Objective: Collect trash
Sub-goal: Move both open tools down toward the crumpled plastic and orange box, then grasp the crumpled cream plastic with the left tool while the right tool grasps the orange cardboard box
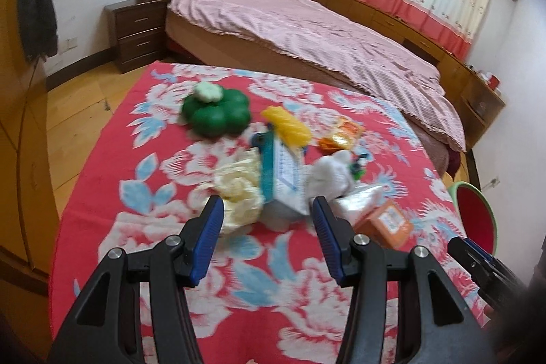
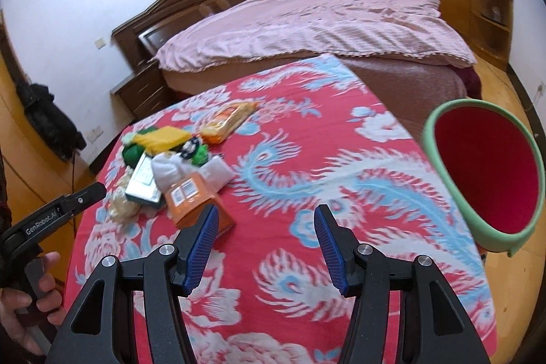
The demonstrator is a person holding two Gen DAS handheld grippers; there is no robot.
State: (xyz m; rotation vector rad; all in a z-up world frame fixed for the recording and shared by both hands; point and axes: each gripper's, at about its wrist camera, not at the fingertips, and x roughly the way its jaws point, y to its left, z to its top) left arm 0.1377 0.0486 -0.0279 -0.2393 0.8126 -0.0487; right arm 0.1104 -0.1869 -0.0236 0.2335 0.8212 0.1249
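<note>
Left wrist view shows the left tongs (image 1: 268,210) released, the 2 blue pads apart with nothing between them, hanging over a table (image 1: 163,244) covered in a red flowered cloth. Past the tips, near the middle of the table, sits a blurred heap of trash: a crumpled cream wad (image 1: 239,190), a white and teal carton (image 1: 283,179) standing tilted, a white crumpled piece (image 1: 327,176), an orange box (image 1: 389,222) and a yellow wrapper (image 1: 286,125). Motion blur smears the heap, so print on the packets cannot be read, and small bits behind the white piece are hard to make out. A green flower-shaped container (image 1: 216,116) with a pale lid stands toward the far left corner, and an orange packet (image 1: 341,133) lies toward the far edge. At the right edge a bin (image 1: 477,217) with a green rim and red inside is cut off, and the right tongs (image 1: 471,251) enter only as a dark corner.

From the right wrist view, the right tongs (image 2: 266,224) are also released and empty, above bare cloth near the right edge. Their left pad hides part of the orange box (image 2: 191,197). The bin (image 2: 484,176) stands just off the table's right edge, its base out of sight. A hand (image 2: 27,299) grips the left handle at the frame's lower left, partly cropped.
</note>
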